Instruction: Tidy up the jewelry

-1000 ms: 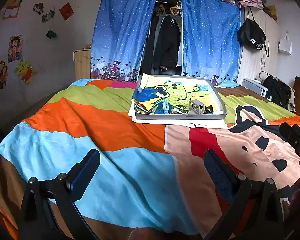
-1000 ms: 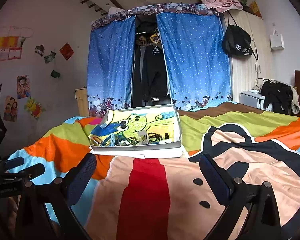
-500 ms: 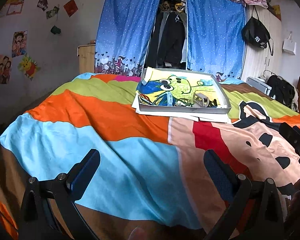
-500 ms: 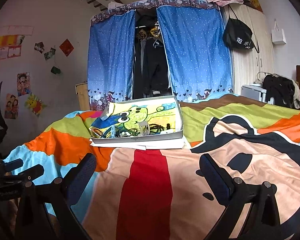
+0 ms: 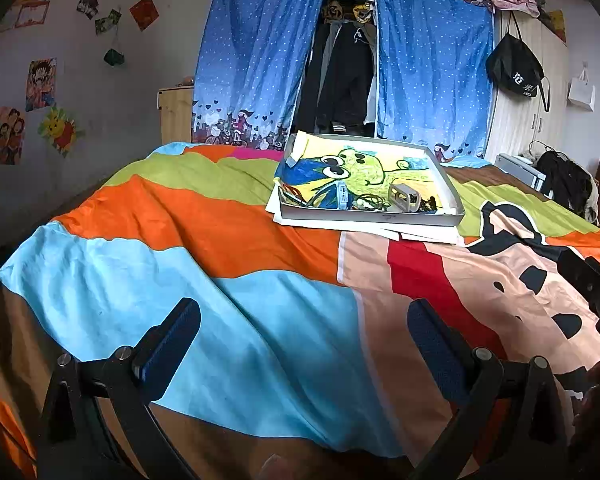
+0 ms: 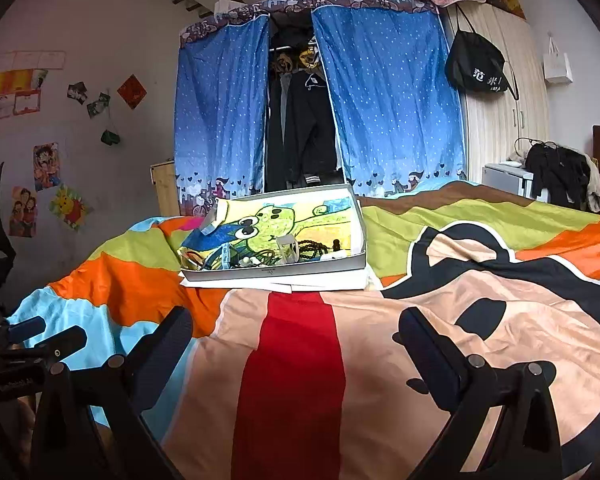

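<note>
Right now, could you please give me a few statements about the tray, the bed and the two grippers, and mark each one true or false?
1. The tray rests on white paper sheets on the bedspread. True.
2. The left gripper is shut on a bracelet. False: it is open and empty.
3. The jewelry lies bunched at the tray's near edge. True.
4. The right gripper is inside the tray. False: it hovers open over the bedspread, short of the tray.
5. The blue curtains are fully closed. False: a gap shows hanging clothes.
</note>
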The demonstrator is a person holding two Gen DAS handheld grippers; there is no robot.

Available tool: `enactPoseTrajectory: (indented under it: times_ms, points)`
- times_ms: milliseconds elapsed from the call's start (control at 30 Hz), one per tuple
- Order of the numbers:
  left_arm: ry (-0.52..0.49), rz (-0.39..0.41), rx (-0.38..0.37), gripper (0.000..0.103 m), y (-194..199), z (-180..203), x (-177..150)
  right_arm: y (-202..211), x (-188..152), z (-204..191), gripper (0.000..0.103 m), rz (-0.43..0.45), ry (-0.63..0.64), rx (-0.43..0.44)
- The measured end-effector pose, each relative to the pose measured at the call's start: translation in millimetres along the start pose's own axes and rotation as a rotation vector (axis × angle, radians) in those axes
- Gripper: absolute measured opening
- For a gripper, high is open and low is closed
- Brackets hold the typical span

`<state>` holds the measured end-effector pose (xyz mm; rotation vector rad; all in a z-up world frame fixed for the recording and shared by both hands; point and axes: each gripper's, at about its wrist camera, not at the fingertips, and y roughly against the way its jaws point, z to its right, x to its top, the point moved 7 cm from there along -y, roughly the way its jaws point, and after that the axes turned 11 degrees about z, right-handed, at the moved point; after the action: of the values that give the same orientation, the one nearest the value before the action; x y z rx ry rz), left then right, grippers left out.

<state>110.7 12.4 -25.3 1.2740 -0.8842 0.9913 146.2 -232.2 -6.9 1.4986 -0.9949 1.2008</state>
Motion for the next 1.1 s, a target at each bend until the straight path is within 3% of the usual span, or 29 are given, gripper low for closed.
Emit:
enactPoseTrajectory:
  times_ms: [1100]
  points:
    - [0.003, -0.010, 0.002, 0.102, 1.9, 1.2, -5.9, -1.5, -2.5, 0.1, 0.103, -0.014, 0.004, 0.007]
